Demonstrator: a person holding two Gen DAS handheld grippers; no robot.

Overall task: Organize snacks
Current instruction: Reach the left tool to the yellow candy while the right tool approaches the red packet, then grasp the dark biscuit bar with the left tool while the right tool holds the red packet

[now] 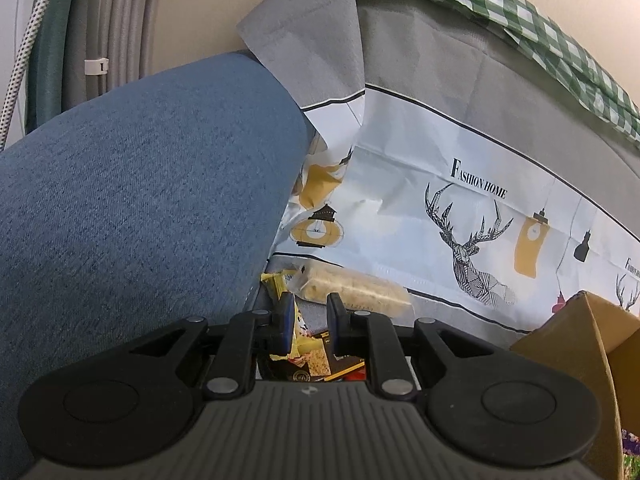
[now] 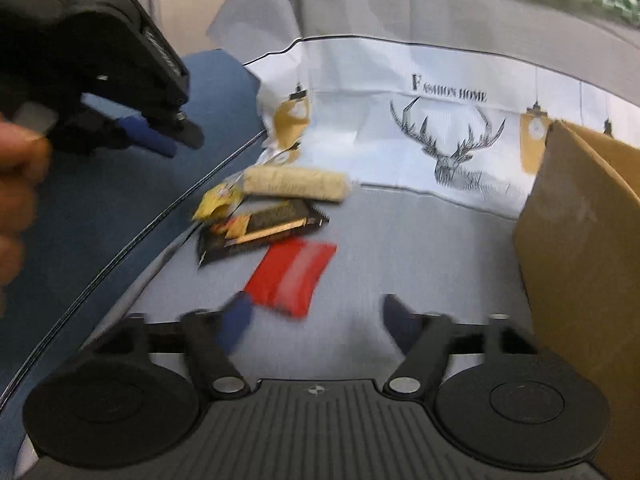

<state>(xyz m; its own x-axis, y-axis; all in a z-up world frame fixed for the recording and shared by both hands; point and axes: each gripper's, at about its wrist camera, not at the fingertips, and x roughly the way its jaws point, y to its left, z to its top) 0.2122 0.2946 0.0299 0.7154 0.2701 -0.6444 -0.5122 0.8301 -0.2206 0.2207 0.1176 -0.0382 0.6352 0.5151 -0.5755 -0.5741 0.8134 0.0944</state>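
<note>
- Blue cushion (image 1: 132, 200): fills the left of both views, edging the grey surface.
- Printed cloth (image 1: 460, 184): grey and white, with a stag, lamps and the words "Fashion Home"; rises behind the snacks like a backdrop.
- Green checked cloth (image 1: 500, 8): lies along the top right, above the printed cloth.
- Cardboard box (image 2: 580, 240): brown, at the right edge, well apart from the snacks.
- Left gripper (image 1: 308, 320): fingers a narrow gap apart, nothing clamped between them; hangs above the snack pile. In the right wrist view it shows at upper left (image 2: 160, 140), held in a hand (image 2: 16, 184).
- Right gripper (image 2: 316, 320): fingers spread wide, holding nothing, low over the grey surface.
- Pale rice bar (image 2: 294, 184): in clear wrap, at the foot of the printed cloth.
- Black packet (image 2: 256, 228): with a gold band, just in front of the bar.
- Red packet (image 2: 292, 276): nearest the right gripper, close by its left finger; blur leaves contact unclear.
- Yellow wrapper (image 2: 218, 200): crumpled, at the bar's left end, beside the cushion.
</note>
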